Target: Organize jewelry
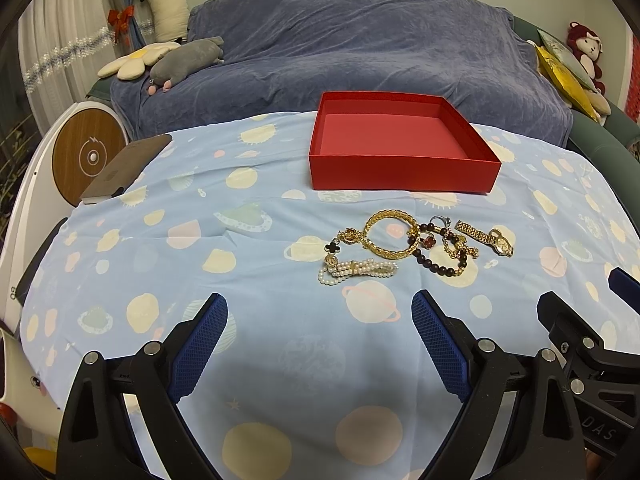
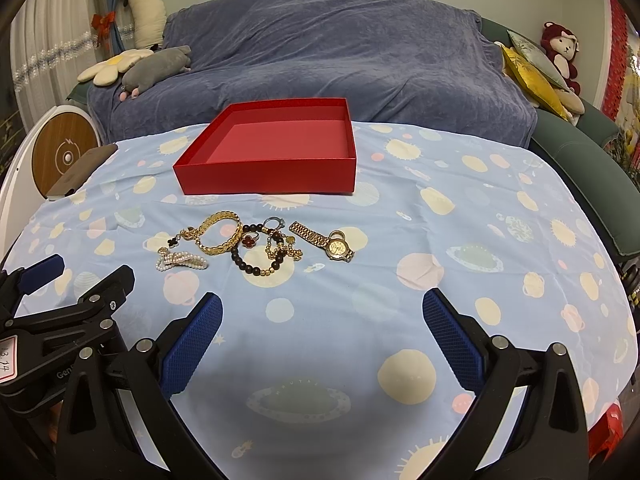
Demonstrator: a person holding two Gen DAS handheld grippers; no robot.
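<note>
While the red box (image 1: 404, 142) sits empty at the table's (image 2: 500, 248) far edge, the jewelry pile (image 2: 248, 242) lies just near of it; left hand-held gripper (image 1: 320, 344) and right hand-held gripper (image 2: 322, 338) hover open over bare cloth.

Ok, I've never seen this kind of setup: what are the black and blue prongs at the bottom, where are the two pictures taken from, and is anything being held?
No robot here: a person holds a two-finger claw in each hand, each with a fisheye camera looking along its fingers. One picture is from the left claw, the other from the right claw; each also glimpses its neighbour at the edge. Both are open and hold nothing. On the planet-print cloth lie a gold bangle, a pearl bracelet, a dark bead bracelet and a gold watch, all in front of an empty red box.
</note>
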